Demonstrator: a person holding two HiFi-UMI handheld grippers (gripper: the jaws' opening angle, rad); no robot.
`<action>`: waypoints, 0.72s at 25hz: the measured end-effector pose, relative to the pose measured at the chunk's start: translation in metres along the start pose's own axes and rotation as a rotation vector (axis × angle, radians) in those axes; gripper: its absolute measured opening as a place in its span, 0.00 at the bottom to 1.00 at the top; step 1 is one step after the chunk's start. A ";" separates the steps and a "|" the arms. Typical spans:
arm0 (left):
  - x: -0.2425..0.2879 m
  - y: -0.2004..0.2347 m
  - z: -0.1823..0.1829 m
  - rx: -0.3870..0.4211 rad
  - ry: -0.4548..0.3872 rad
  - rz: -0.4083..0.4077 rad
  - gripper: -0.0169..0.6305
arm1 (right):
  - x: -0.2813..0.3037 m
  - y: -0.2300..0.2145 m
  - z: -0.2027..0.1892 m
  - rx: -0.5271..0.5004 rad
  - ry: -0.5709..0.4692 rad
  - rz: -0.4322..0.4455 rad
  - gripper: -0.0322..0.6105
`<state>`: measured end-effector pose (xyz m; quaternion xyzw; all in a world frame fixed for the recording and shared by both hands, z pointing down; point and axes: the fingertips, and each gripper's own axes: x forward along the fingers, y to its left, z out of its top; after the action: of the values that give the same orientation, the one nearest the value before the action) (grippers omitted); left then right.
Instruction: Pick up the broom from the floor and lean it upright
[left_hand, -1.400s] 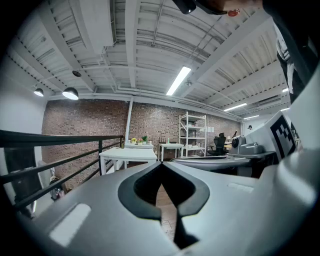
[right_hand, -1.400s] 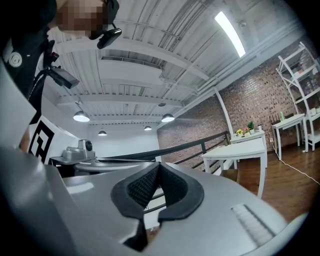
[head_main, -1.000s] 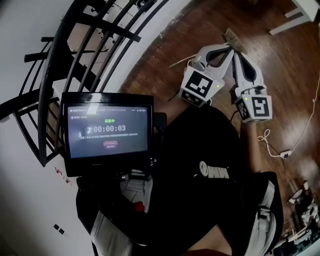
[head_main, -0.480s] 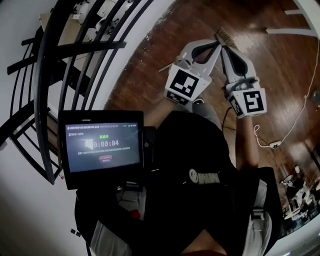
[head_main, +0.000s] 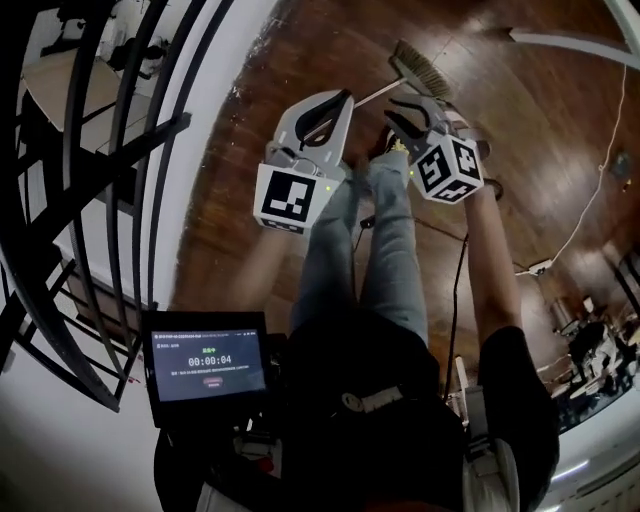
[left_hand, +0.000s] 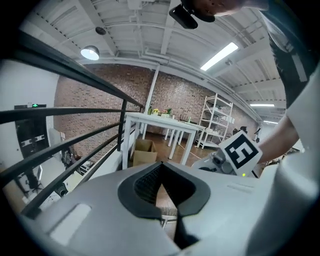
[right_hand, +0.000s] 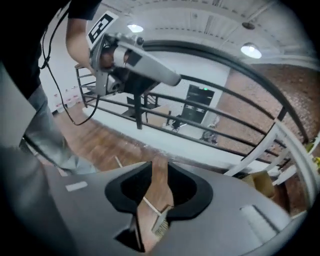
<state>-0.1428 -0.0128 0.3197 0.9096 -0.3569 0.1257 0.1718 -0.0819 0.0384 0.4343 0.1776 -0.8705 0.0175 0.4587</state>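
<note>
Above the brown plank floor (head_main: 540, 130), the left gripper (head_main: 343, 97) holds its jaws pressed together and empty. The right gripper (head_main: 394, 116), farther from the black metal railing (head_main: 110, 200), has just been opening; its jaws stand spread with nothing between them. The straw-bristled broom with a thin pale handle (head_main: 418, 70) lies flat on the floor beyond both grippers, well clear of the railing.

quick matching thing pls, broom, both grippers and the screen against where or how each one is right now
1 broom
2 left gripper
3 right gripper
4 screen

a jaws together
b lying on the wood floor
c lit, showing a timer
d jaws apart

Pairs: 1-b, 2-a, 3-d, 4-c. The right gripper's jaws have just been opening; nothing is gripped between them.
</note>
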 end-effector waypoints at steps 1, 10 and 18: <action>0.008 0.007 -0.017 0.010 0.008 0.009 0.04 | 0.025 0.005 -0.018 -0.003 0.015 0.055 0.22; 0.078 0.050 -0.183 -0.076 0.062 0.103 0.04 | 0.249 0.071 -0.228 -0.253 0.251 0.382 0.37; 0.121 0.081 -0.315 -0.103 0.090 0.169 0.05 | 0.404 0.130 -0.331 -0.420 0.277 0.509 0.37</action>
<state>-0.1456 -0.0155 0.6664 0.8596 -0.4304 0.1619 0.2228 -0.0700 0.1053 0.9686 -0.1470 -0.8010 -0.0241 0.5798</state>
